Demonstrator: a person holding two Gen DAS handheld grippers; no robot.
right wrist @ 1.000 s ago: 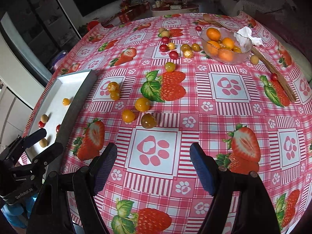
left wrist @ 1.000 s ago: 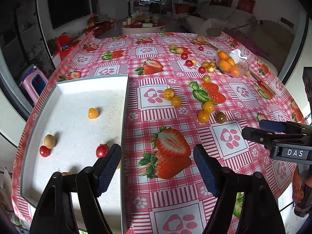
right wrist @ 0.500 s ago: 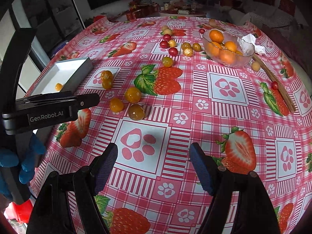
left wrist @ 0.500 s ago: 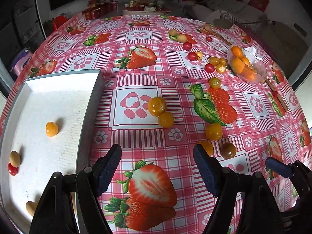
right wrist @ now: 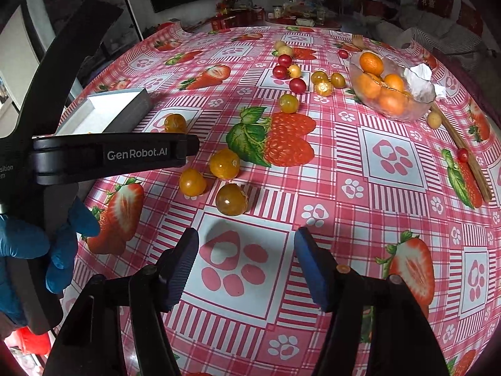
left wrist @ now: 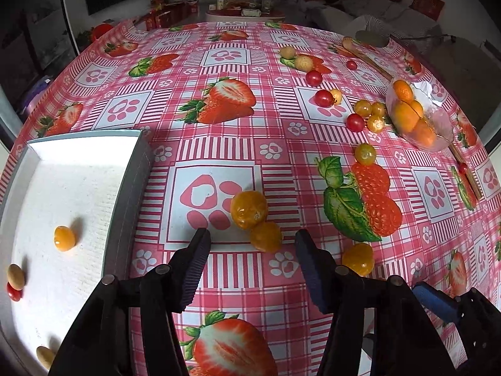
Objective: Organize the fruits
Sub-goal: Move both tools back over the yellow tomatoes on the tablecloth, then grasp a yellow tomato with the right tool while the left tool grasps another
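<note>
My left gripper (left wrist: 253, 249) points down at two orange fruits lying close together on the strawberry tablecloth. The smaller orange fruit (left wrist: 266, 236) lies between the fingertips with gaps on both sides, while the jaws are closing. The bigger one (left wrist: 249, 205) lies just beyond it. The white tray (left wrist: 125, 188) at the left holds an orange fruit (left wrist: 64, 238) and several small ones. My right gripper (right wrist: 247, 250) hangs over a paw print with its jaws closing on nothing. A brownish-yellow fruit (right wrist: 231, 200) lies just ahead of its tips.
A glass bowl (right wrist: 416, 109) of oranges stands at the far right beside a wooden stick (right wrist: 463, 163). Several red and yellow cherry tomatoes (right wrist: 297, 85) are scattered mid-table. The left gripper's body (right wrist: 116, 155) and a blue-gloved hand (right wrist: 59, 250) fill the right wrist view's left side.
My left gripper has moved right from the tray's edge to the two orange fruits and its jaws have narrowed. The right gripper has sunk slightly toward the brownish fruit, its jaws narrower too.
</note>
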